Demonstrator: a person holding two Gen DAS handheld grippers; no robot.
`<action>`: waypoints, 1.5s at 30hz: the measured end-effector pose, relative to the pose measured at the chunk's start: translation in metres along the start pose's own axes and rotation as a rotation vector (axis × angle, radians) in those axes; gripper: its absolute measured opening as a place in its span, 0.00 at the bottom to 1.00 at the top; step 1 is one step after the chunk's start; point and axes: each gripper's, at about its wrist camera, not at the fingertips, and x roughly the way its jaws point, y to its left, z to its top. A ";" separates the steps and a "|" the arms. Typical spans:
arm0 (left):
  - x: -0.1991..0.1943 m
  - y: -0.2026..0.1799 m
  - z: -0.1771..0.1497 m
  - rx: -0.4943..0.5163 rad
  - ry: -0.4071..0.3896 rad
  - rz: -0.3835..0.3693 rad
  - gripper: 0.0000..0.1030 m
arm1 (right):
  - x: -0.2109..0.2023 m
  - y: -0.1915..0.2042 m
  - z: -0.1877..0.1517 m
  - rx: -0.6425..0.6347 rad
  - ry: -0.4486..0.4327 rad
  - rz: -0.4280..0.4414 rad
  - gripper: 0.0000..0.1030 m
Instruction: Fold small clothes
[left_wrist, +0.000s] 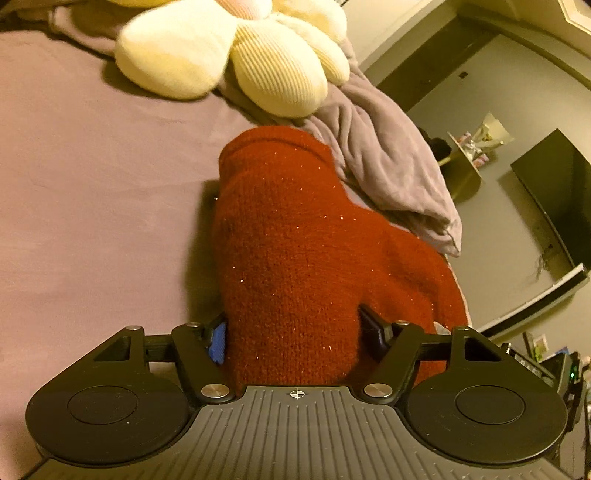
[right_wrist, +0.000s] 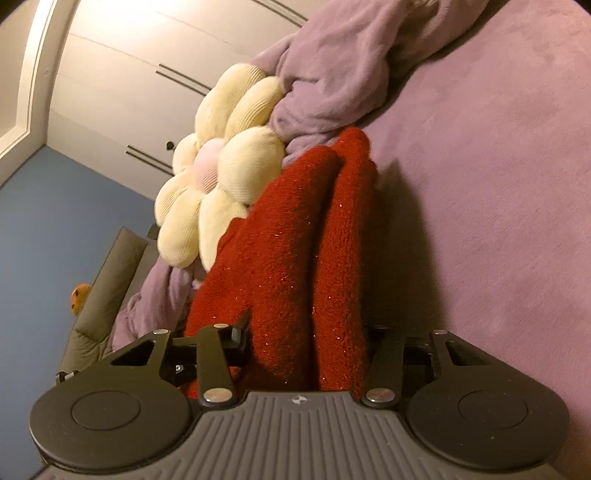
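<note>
We have both grippers on the red knit garment, lifting it to fold

Left wrist view: our left gripper (left_wrist: 295, 328) has its jaws pinching the red knit garment (left_wrist: 295, 236), raised over the bed (left_wrist: 92, 184), a flower cushion (left_wrist: 229, 55) at 12 o'clock. Right wrist view: our right gripper (right_wrist: 306, 332) has its jaws squeezing two hanging folds of the red knit garment (right_wrist: 288, 240). Next, we judge, comes laying it flat and doubling it evenly.
</note>
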 end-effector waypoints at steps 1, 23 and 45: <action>-0.010 0.004 -0.001 0.001 -0.008 0.013 0.71 | 0.003 0.007 -0.006 -0.006 0.015 0.013 0.44; -0.117 0.039 -0.012 0.064 -0.145 0.383 0.92 | 0.049 0.177 -0.094 -0.557 0.037 -0.292 0.36; 0.015 0.022 0.017 0.206 -0.093 0.568 1.00 | 0.139 0.136 -0.087 -0.719 -0.061 -0.518 0.25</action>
